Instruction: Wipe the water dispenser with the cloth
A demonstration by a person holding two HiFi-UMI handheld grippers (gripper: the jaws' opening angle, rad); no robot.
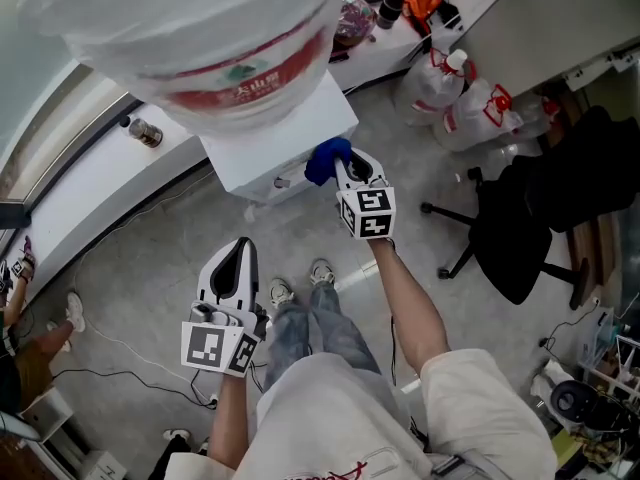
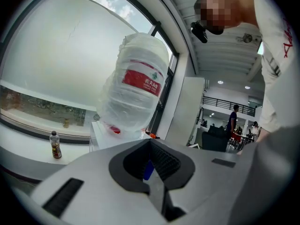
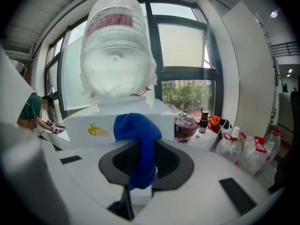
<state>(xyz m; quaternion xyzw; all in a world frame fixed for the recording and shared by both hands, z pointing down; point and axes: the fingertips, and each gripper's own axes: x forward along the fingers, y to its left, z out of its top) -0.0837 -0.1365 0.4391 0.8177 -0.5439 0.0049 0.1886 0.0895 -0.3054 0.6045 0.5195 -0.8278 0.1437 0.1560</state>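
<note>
The white water dispenser stands ahead of me with a big wrapped water bottle upside down on top. My right gripper is shut on a blue cloth, held up at the dispenser's front upper edge. In the right gripper view the cloth bulges out of the right gripper, in front of the dispenser's front face. Whether it touches is unclear. My left gripper hangs low, away from the dispenser, shut and holding nothing. The left gripper looks up at the bottle.
A window sill with a small drink bottle runs behind the dispenser. Tied plastic bags and a black office chair stand to the right. Cables lie on the floor at left, near another person.
</note>
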